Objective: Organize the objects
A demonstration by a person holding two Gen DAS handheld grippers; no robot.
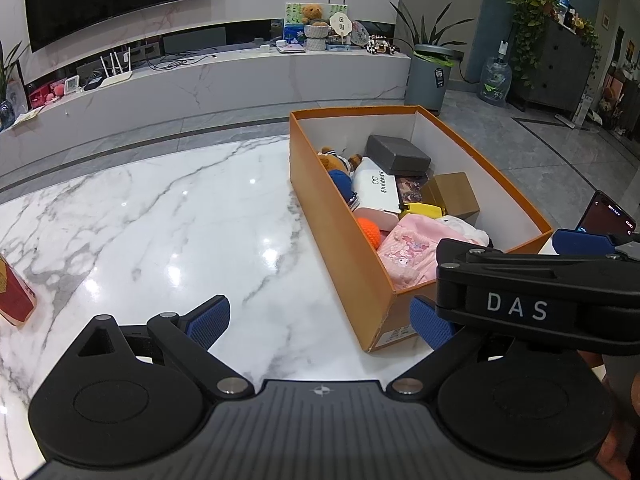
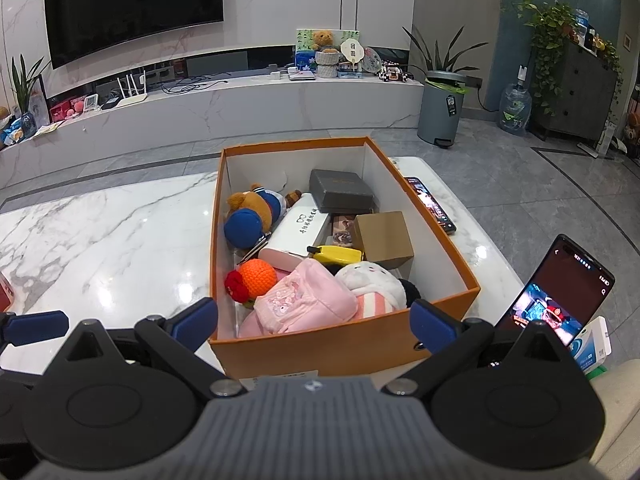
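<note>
Both grippers empty, jaws spread wide: left gripper [image 1: 320, 324] hovers over bare marble table [image 1: 160, 220] left of the orange box [image 2: 344, 344], right gripper [image 2: 314, 320] sits at the box's near wall. Box already holds a pink pouch [image 2: 304, 300], orange knit ball [image 2: 258, 276], bear plush [image 2: 252, 212] and small boxes. Looks like a between-picks step; next move probably calls for reaching a stray item outside the box, maybe the red packet [image 1: 14, 292] far left.

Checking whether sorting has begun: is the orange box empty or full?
Mostly full. The orange box has no lid, and toys, a pink pouch, a grey case and a small carton cover its floor.
</note>
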